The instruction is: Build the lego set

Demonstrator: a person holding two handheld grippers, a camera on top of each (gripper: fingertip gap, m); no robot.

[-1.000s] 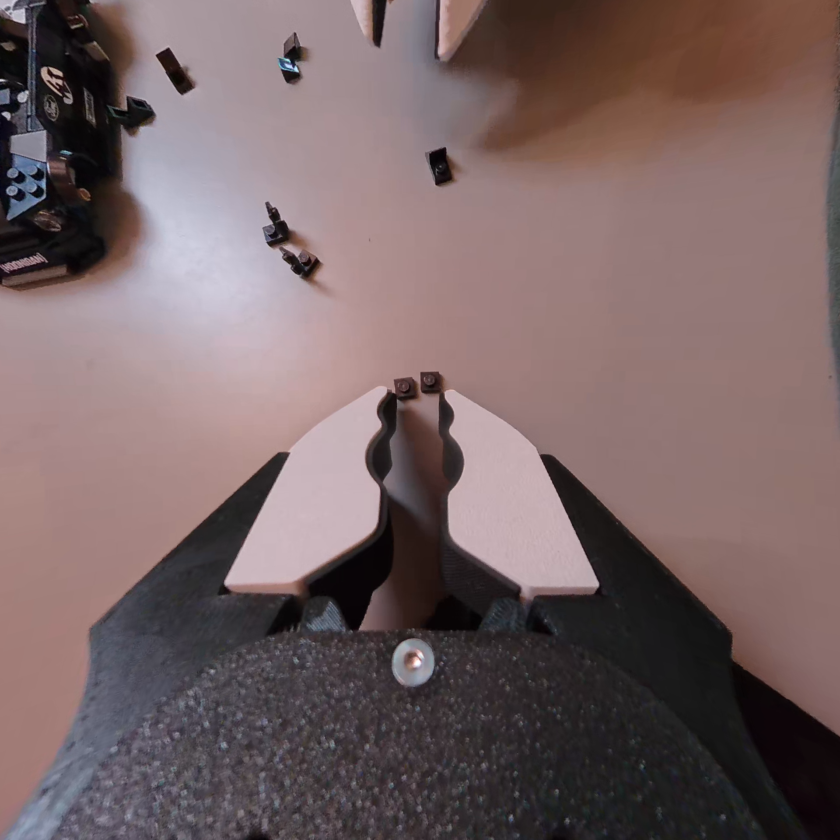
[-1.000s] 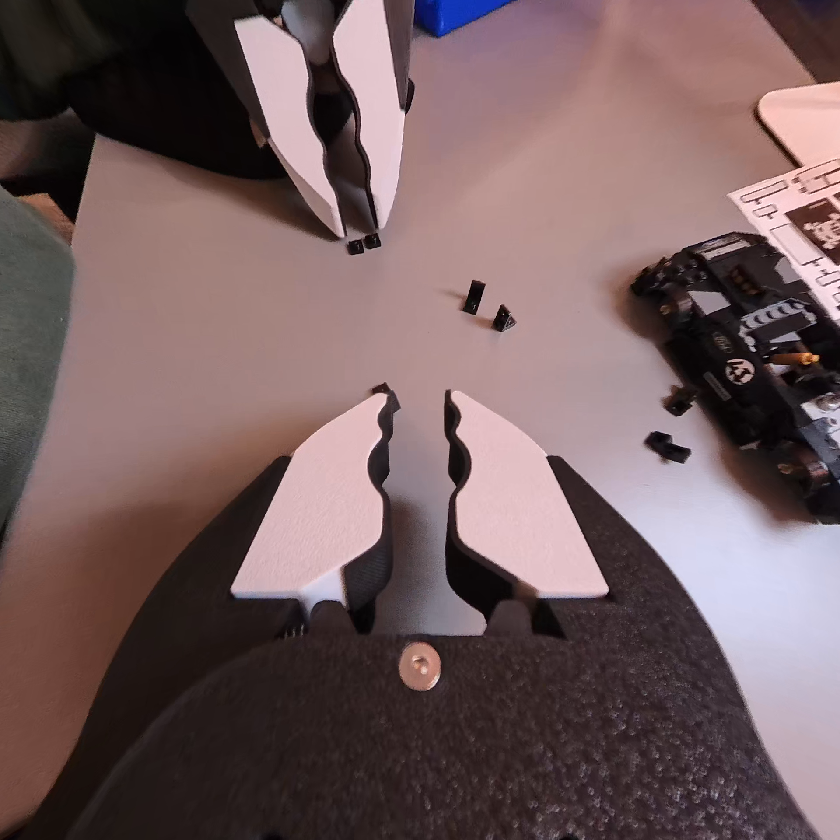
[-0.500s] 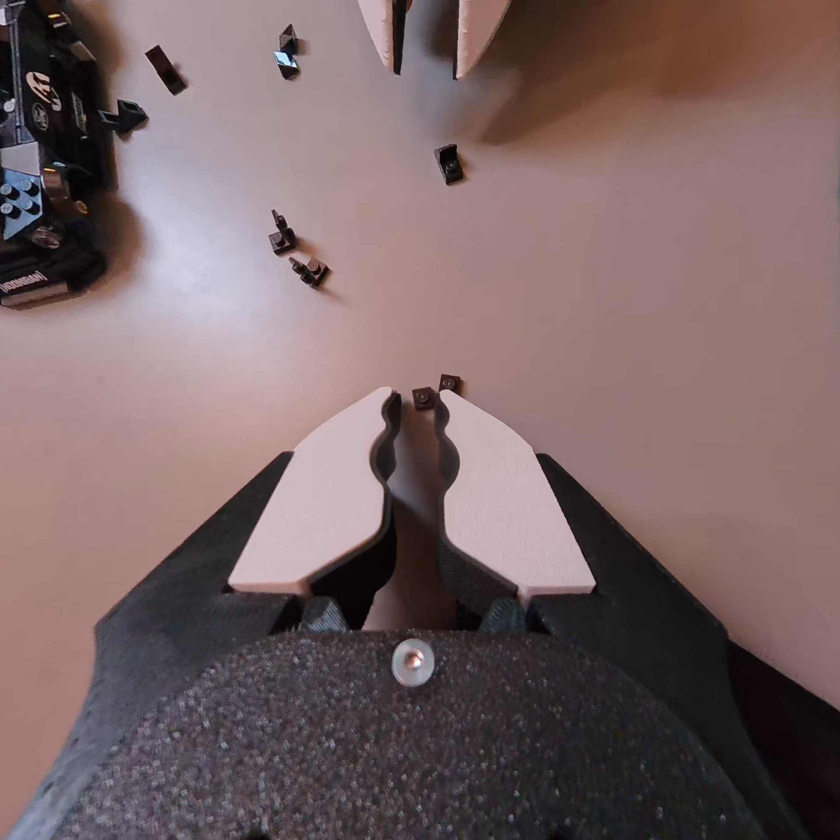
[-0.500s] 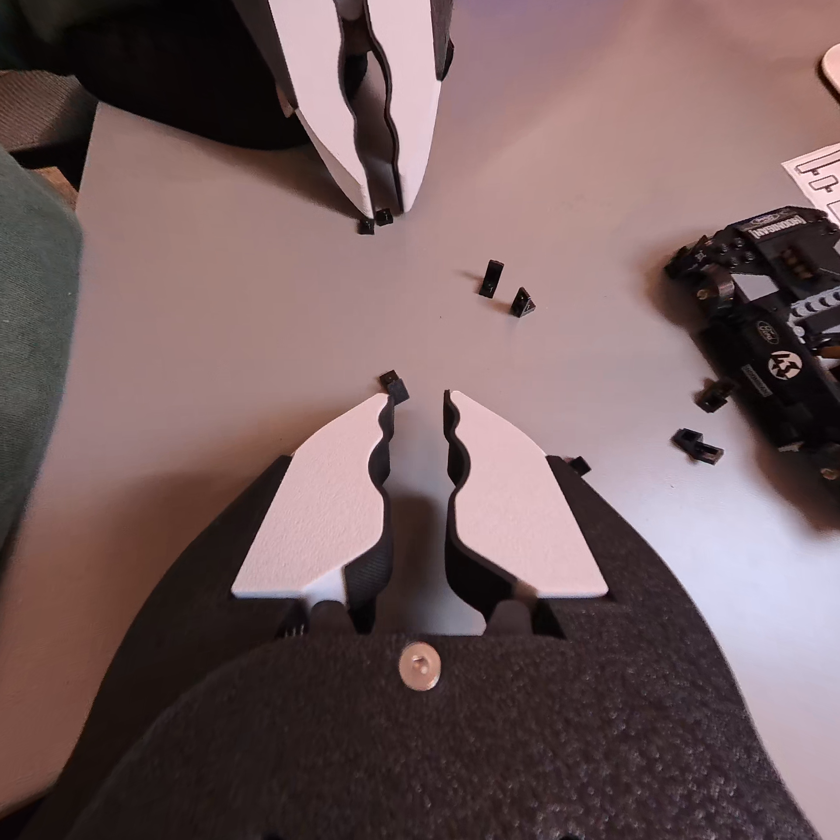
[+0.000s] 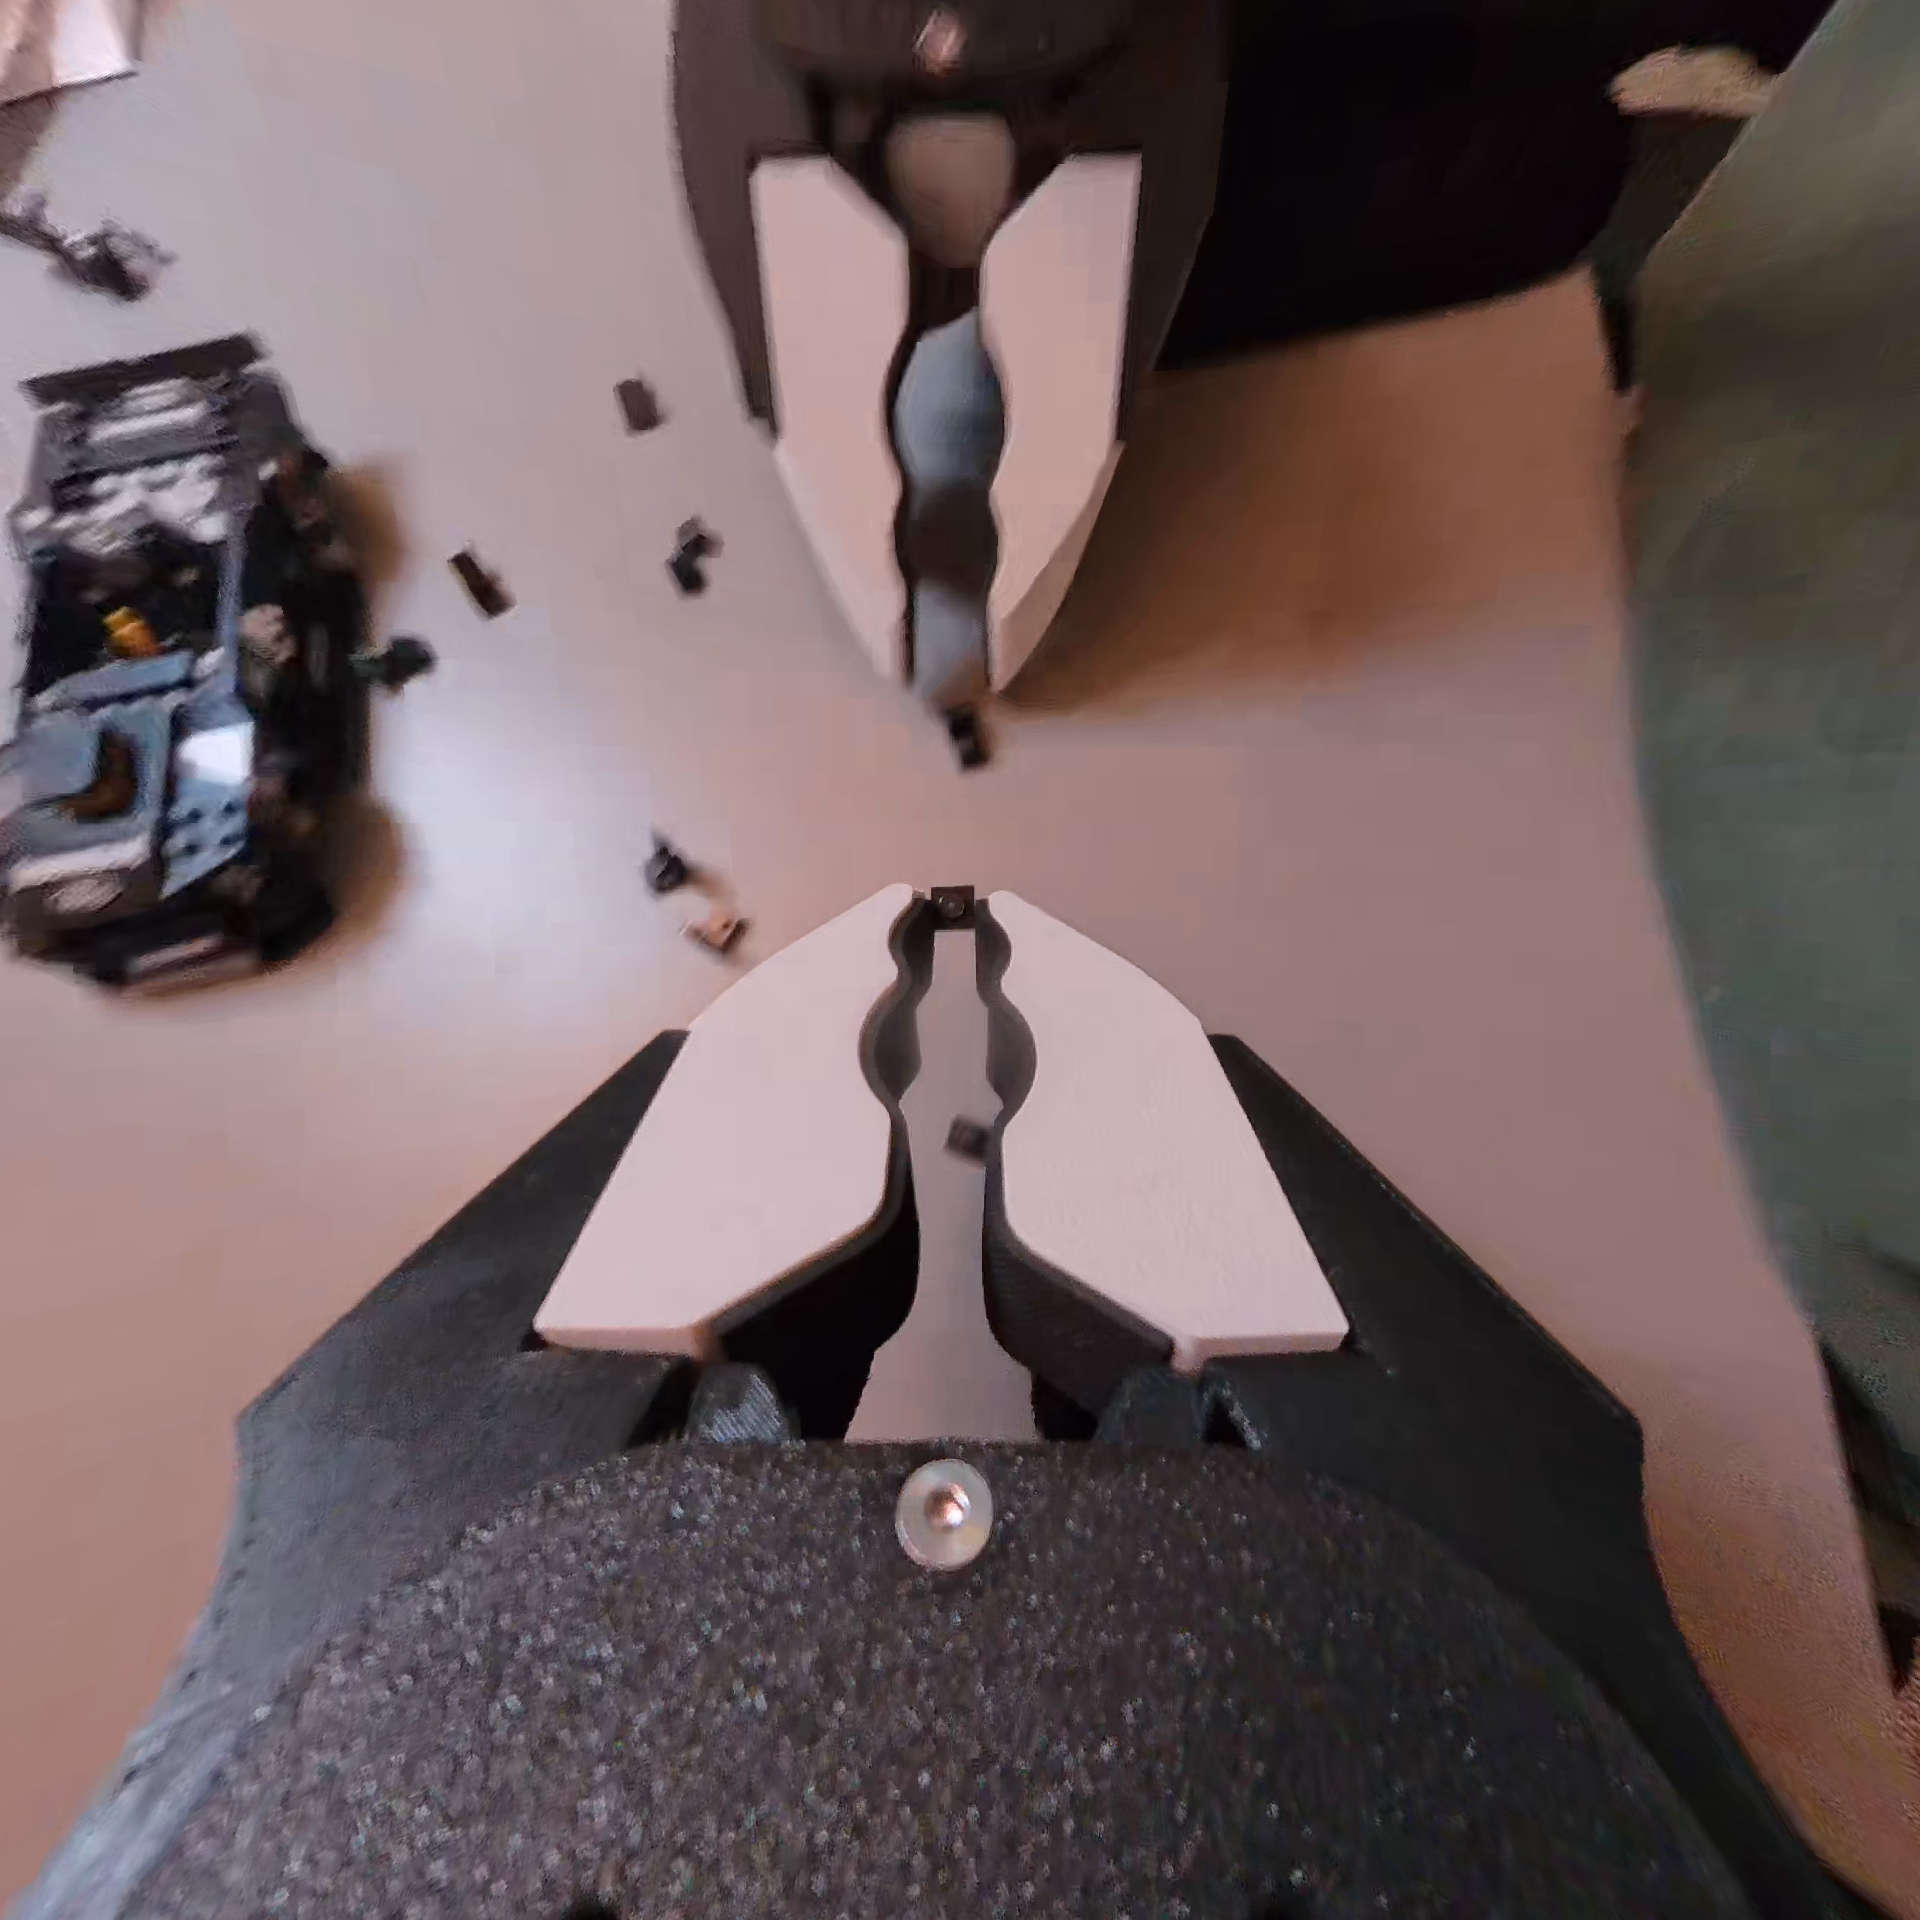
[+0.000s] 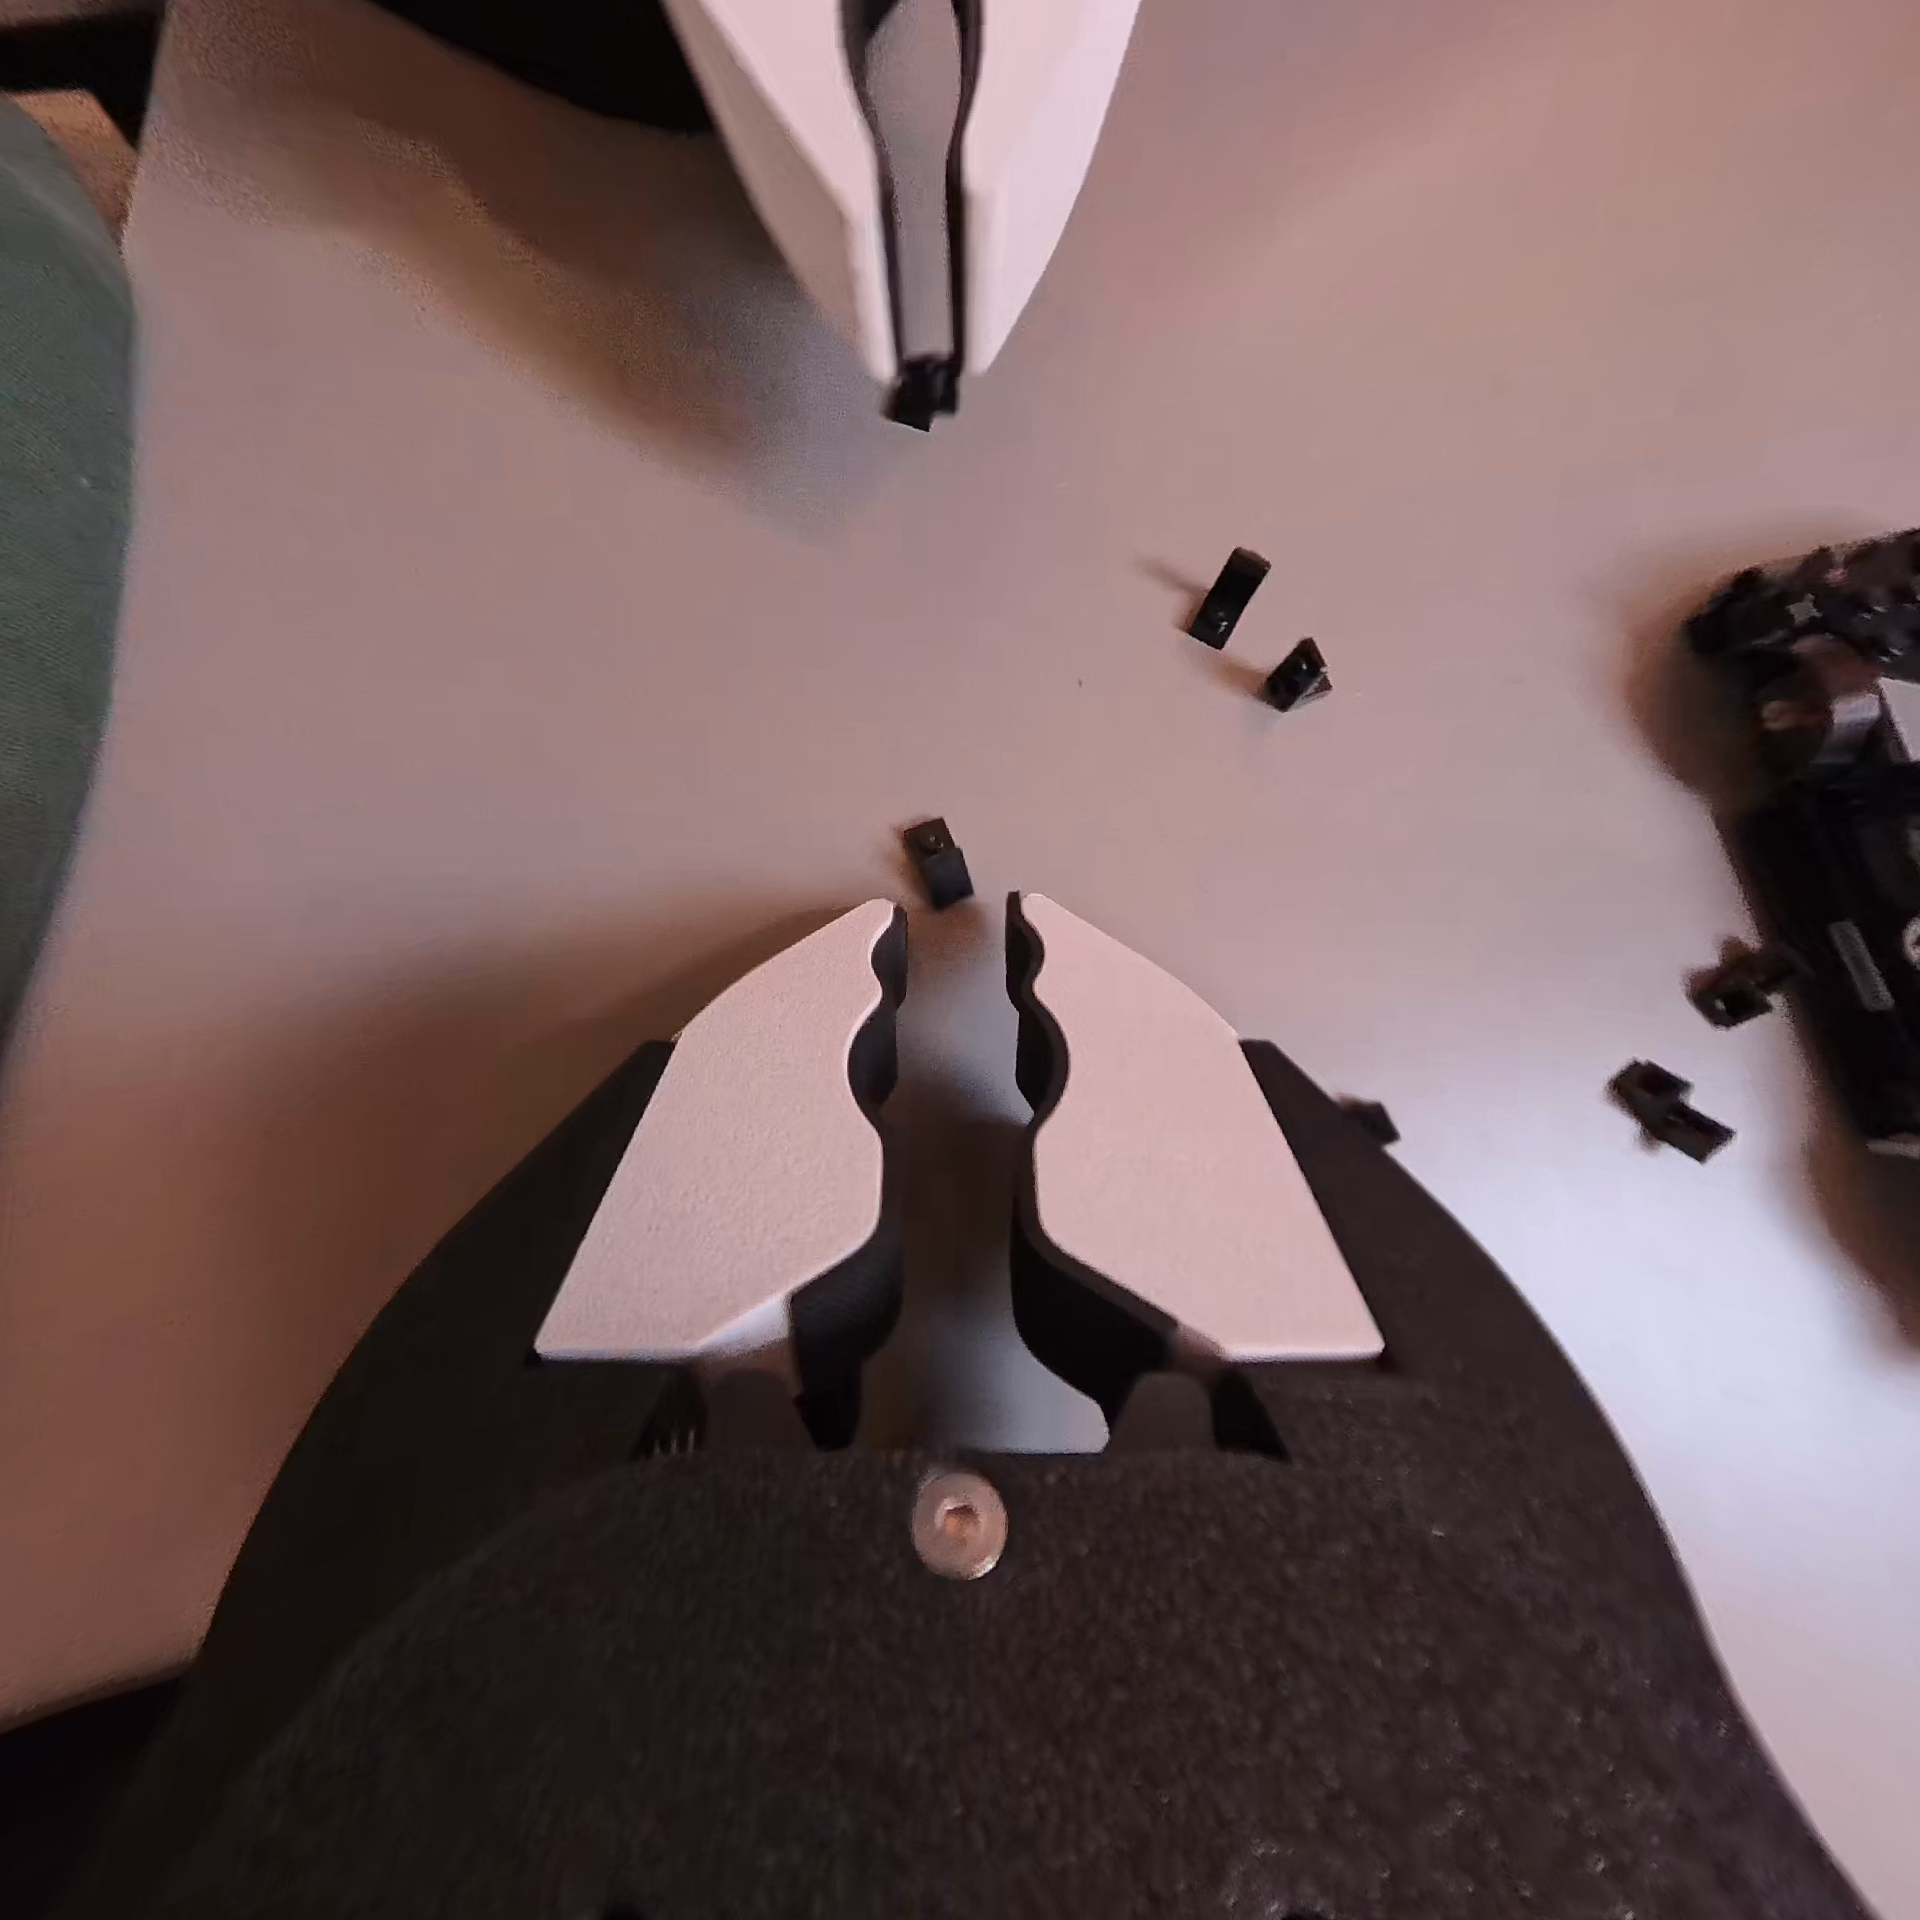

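Observation:
My left gripper (image 5: 953,894) is shut on a small black one-stud plate (image 5: 952,908) at its fingertips and holds it above the table. It also shows at the top of the right wrist view (image 6: 920,390). A second small black plate (image 5: 966,1139) lies on the table under the left fingers. My right gripper (image 6: 956,906) is open and empty, low over the table. A small black brick (image 6: 940,873) lies just ahead of its tips, near the left finger. The right gripper faces me in the left wrist view (image 5: 951,665). The partly built black car (image 5: 156,665) stands to the side.
Loose black pieces lie between the grippers and the car (image 6: 1231,608), (image 6: 1297,675), (image 6: 1668,1107), (image 6: 1730,992). The car shows at the right edge of the right wrist view (image 6: 1829,883). Green cloth (image 5: 1787,727) borders the table on the other side. The tips of one gripper are about 8 centimetres away from the tips of the other.
My left gripper has closed on one of the two small black plates and lifted it; the other stays on the table. The two grippers have come closer together, the right one nearing the black brick.

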